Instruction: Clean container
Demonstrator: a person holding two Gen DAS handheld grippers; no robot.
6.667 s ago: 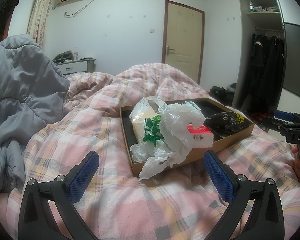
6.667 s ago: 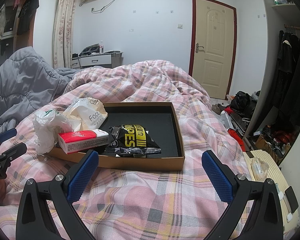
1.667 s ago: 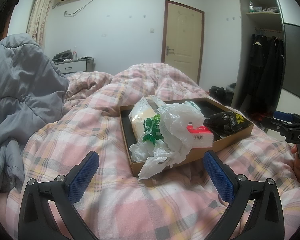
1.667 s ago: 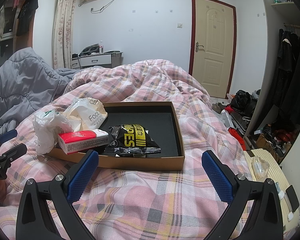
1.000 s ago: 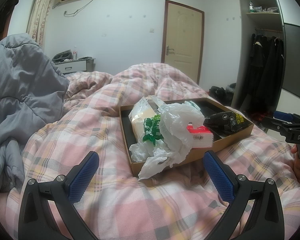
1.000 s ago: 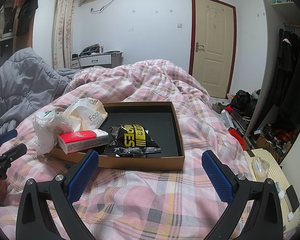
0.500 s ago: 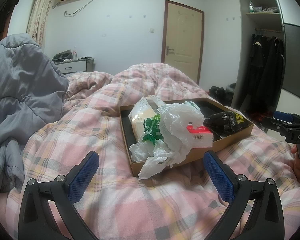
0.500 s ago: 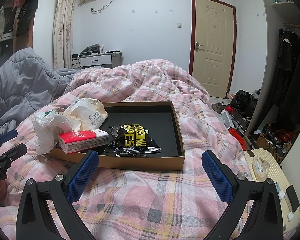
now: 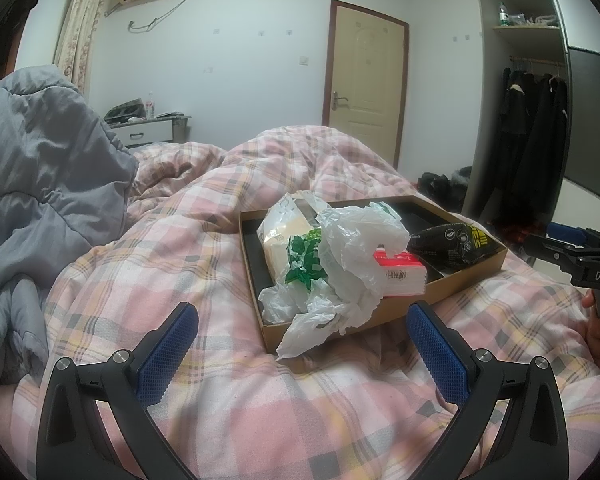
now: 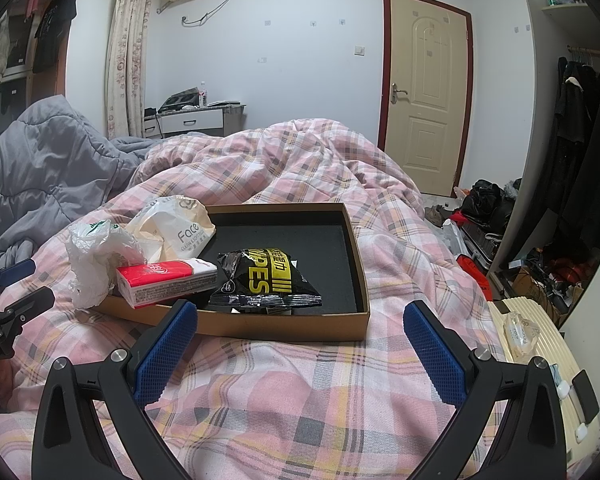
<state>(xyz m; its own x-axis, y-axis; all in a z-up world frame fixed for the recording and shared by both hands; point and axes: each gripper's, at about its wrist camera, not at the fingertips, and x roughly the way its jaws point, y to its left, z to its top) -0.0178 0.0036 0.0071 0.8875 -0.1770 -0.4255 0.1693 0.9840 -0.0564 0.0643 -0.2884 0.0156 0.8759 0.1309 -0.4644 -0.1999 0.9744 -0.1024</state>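
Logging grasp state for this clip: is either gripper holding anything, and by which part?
Nothing is held. The left gripper and right gripper are both open, short of the box.

1. Your container [image 10: 324, 322] was a shallow brown cardboard box with a black lining, lying open and roughly level on the pink plaid bed cover.
2. A black wipes packet with yellow lettering [image 10: 266, 280] lay flat inside, near the front wall, its crinkled edge touching the lining.
3. A red-and-white tissue pack [image 10: 166, 282] lay beside the packet, propped on the box's near-left rim and tilted.
4. A cream pouch marked "Face" [image 10: 172, 226] sat in the box's left end, slumped against the wall.
5. A crumpled white plastic bag with green print [image 9: 340, 264] covered that left end and spilled over the rim onto the bed cover.
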